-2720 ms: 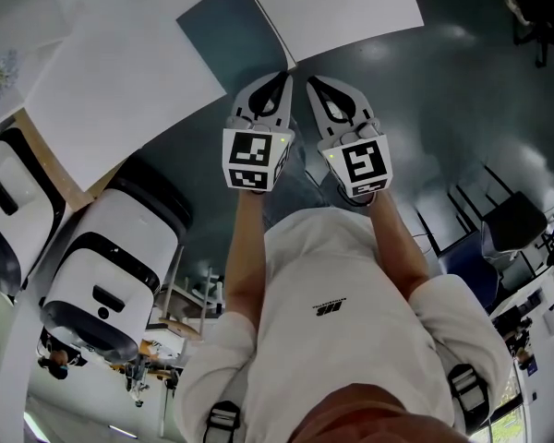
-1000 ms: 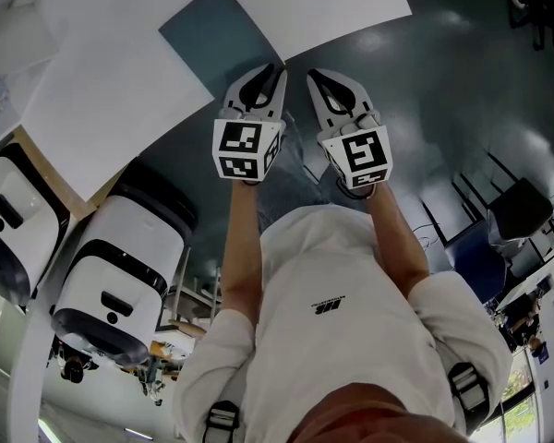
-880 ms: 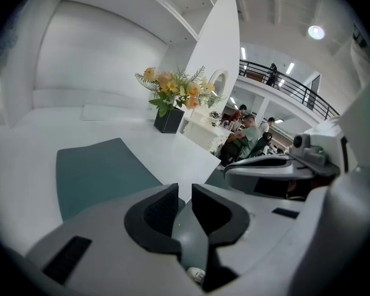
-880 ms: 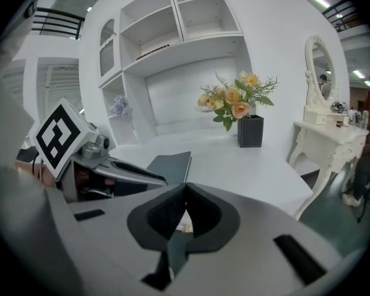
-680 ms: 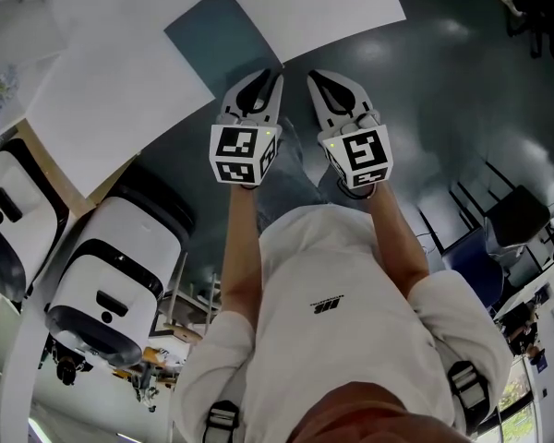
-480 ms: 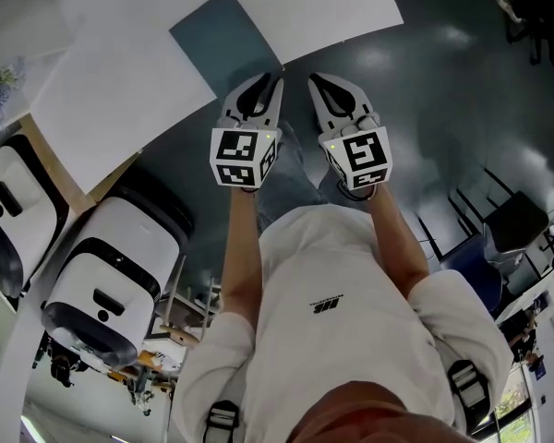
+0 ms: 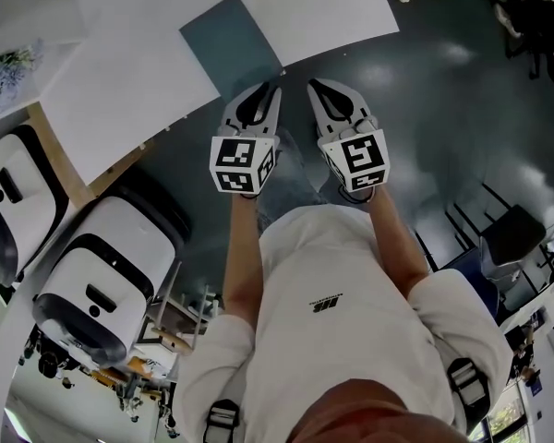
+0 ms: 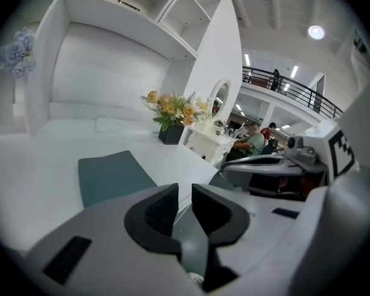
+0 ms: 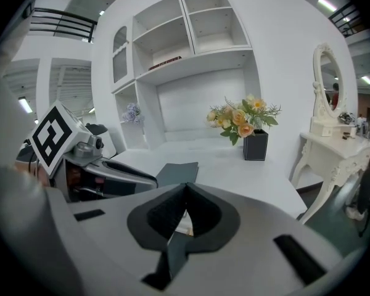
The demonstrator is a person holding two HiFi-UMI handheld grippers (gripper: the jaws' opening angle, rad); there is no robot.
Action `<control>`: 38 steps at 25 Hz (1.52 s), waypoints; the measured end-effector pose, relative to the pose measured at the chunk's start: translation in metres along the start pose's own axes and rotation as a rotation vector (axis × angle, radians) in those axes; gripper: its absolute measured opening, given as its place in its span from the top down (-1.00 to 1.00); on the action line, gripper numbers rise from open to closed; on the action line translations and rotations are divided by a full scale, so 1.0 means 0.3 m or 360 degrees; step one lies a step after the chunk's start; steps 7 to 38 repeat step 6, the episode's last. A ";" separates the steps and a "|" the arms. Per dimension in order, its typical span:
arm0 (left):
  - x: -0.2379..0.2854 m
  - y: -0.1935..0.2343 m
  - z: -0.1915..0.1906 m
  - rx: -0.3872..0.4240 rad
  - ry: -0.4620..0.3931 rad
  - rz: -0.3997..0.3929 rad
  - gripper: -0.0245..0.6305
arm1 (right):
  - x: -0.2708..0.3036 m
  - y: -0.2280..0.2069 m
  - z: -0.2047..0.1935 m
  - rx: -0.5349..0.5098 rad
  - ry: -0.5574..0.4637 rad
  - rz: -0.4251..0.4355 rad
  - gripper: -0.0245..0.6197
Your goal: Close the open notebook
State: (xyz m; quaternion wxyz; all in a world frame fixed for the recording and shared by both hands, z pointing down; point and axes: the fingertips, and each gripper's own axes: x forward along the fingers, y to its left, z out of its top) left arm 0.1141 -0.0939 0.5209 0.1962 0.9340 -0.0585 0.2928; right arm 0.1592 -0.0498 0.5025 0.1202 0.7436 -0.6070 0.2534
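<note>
Notebook [image 7: 231, 44], one, left gripper [image 7: 270, 89] parted, right gripper [image 7: 316, 85] pinched

Notebook [image 7: 231, 44] lies flat on the desk [image 7: 120, 90], close to its front edge. Left gripper [image 7: 270, 89] and right gripper [image 7: 315, 86] are side by side just short of that edge, with the notebook ahead and slightly left. Flower pot [image 9: 256, 145] stands at the desk's back right, shelves [image 9: 191, 36] above it, dressing table [image 9: 333, 143] to the desk's right.
</note>
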 end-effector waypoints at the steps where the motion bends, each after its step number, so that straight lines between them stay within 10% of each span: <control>1: -0.006 -0.001 -0.002 -0.0004 -0.0002 0.0005 0.93 | -0.003 0.003 0.001 -0.0002 -0.0001 0.0004 0.93; 38: -0.027 -0.011 -0.013 -0.0019 -0.0006 0.0024 0.93 | -0.017 0.016 -0.002 -0.0013 0.0003 0.0024 0.93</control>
